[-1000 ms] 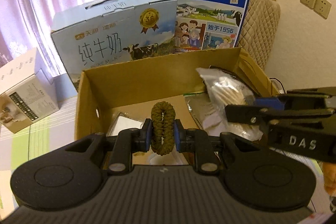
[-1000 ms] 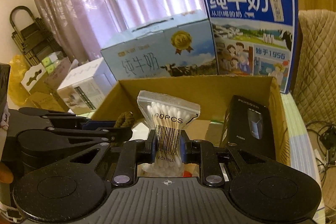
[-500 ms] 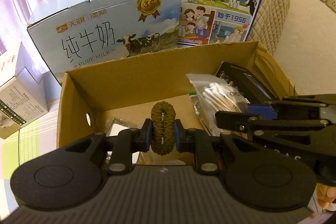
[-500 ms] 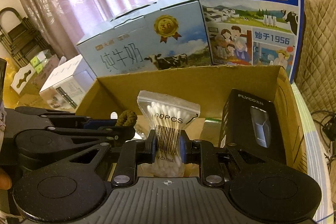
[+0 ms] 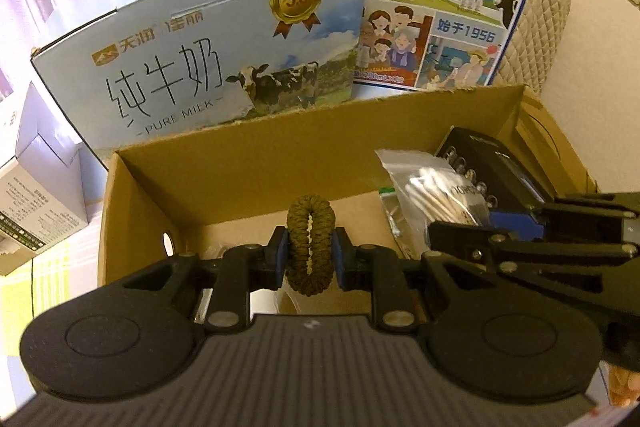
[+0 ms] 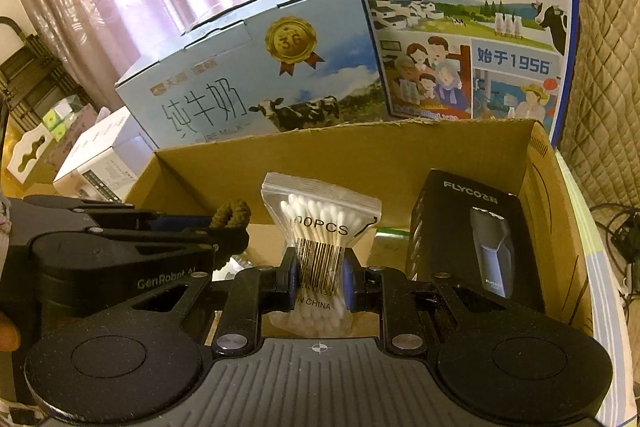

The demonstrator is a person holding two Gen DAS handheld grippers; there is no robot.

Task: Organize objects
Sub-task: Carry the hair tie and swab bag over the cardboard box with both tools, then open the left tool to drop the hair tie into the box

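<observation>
Compared with the frames from 1 second ago, the open brown corrugated cardboard box (image 5: 248, 163) fills more of both views and its floor shows more fully, so both grippers have advanced toward and slightly down over the box opening. Judged from this, the task is in its deposit phase: 2 items are over the box and neither is released yet. The left gripper (image 5: 309, 254) is clamped on the olive-green braided cord bracelet (image 5: 310, 243), at frame centre of the left wrist view, above the box floor. The bracelet loop is squeezed flat between the blue pads; its long axis runs vertically in the frame, one end pointing to the far box wall, the other toward the camera. The right gripper (image 6: 319, 278) is clamped on the clear zip bag of white cotton swabs (image 6: 318, 227), at lower centre of the right wrist view. The bag's long axis is likewise vertical in the frame, sealed edge uppermost, pinched at the barcode; the swabs lie across the frame. A black shaver carton (image 6: 476, 239) already stands at the right of the box, leaning on its right wall. 2 milk cartons stand behind the box.
</observation>
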